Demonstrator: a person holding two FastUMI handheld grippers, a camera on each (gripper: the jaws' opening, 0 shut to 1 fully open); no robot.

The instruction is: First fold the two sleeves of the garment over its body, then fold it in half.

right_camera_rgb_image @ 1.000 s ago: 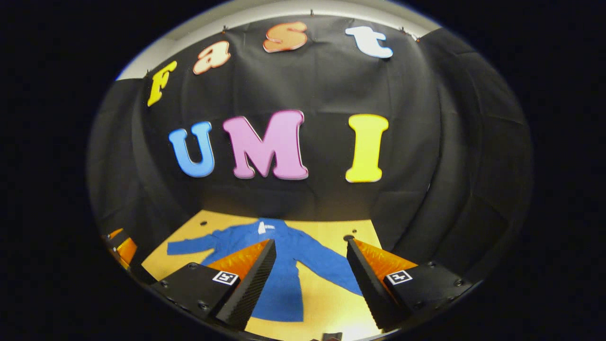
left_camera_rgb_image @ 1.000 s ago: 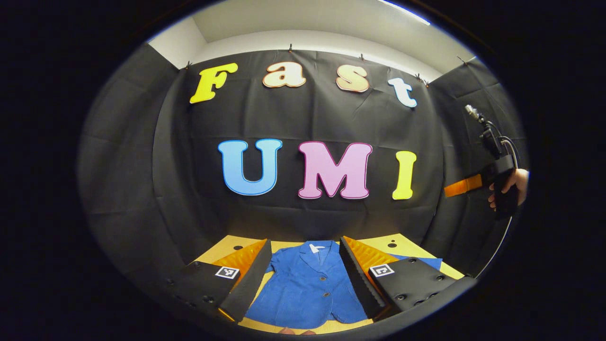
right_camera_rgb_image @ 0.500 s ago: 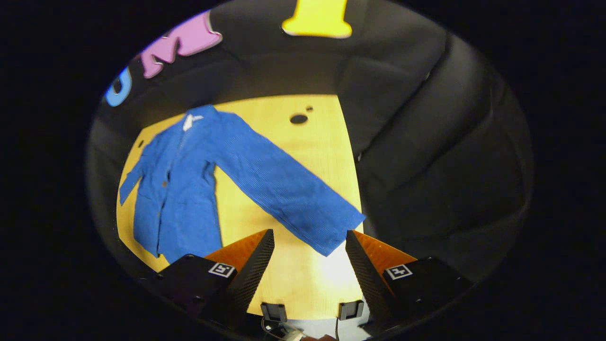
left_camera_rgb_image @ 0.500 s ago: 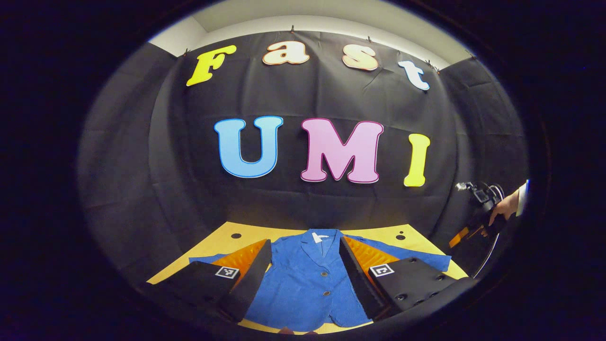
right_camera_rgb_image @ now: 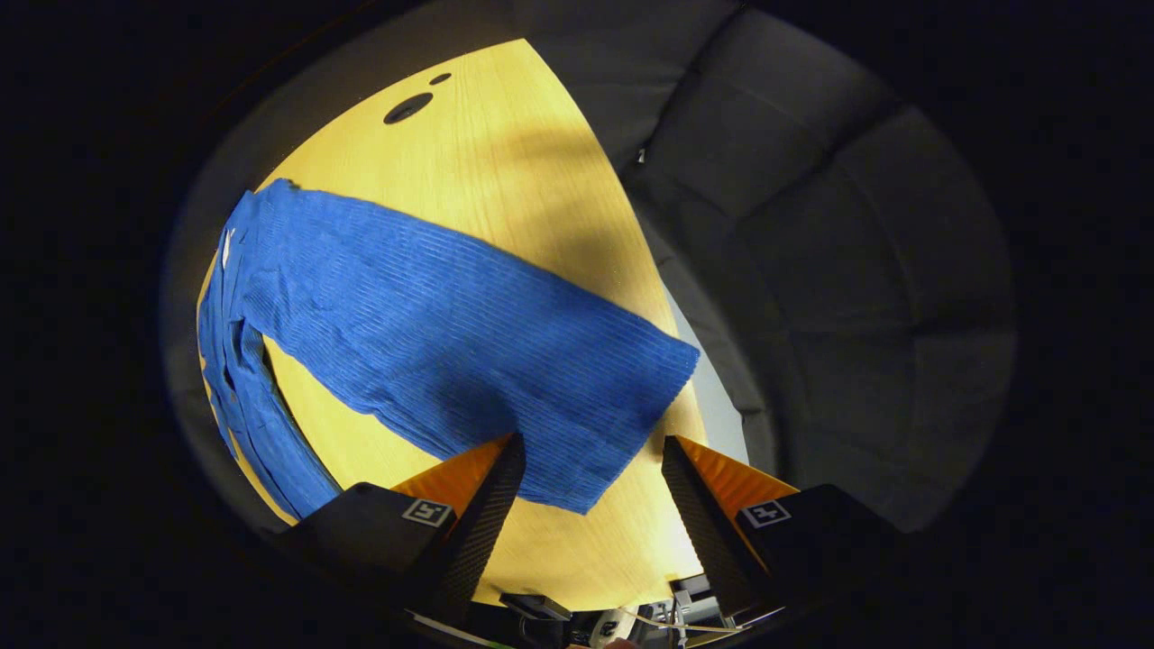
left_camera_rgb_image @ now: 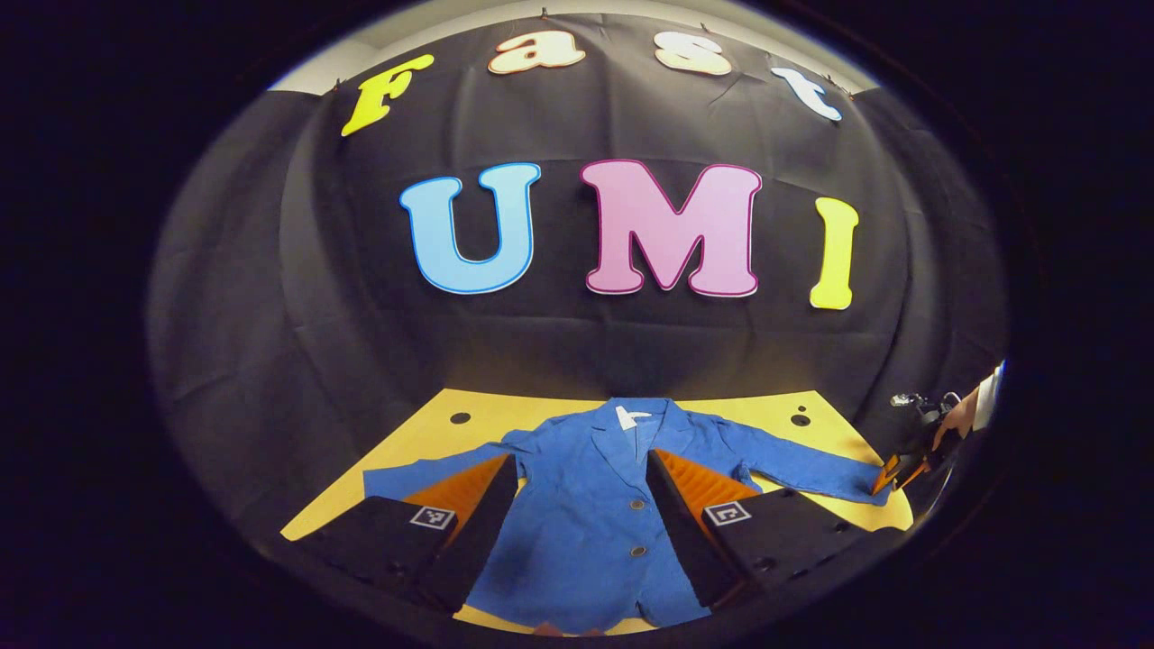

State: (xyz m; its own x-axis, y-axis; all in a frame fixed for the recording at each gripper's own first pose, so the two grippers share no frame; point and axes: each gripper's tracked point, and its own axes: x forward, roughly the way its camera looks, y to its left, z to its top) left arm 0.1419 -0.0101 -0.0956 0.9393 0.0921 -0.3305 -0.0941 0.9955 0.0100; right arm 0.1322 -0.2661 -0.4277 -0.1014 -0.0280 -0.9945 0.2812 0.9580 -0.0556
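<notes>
- left gripper (left_camera_rgb_image: pixel 581 505): fingers apart, hovering over blue jacket (left_camera_rgb_image: pixel 586 532) hem at near table edge
- right gripper (right_camera_rgb_image: pixel 586 478): fingers apart, gripping nothing, just above right sleeve cuff (right_camera_rgb_image: pixel 622 397) near table's right edge
- jacket flat, face up on yellow table (left_camera_rgb_image: pixel 433 428), sleeves spread, collar toward far edge

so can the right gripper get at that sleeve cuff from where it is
Probably yes. The right gripper is open, right over the cuff of the blue jacket's sleeve, which lies flat on the yellow table with nothing between them.
</notes>
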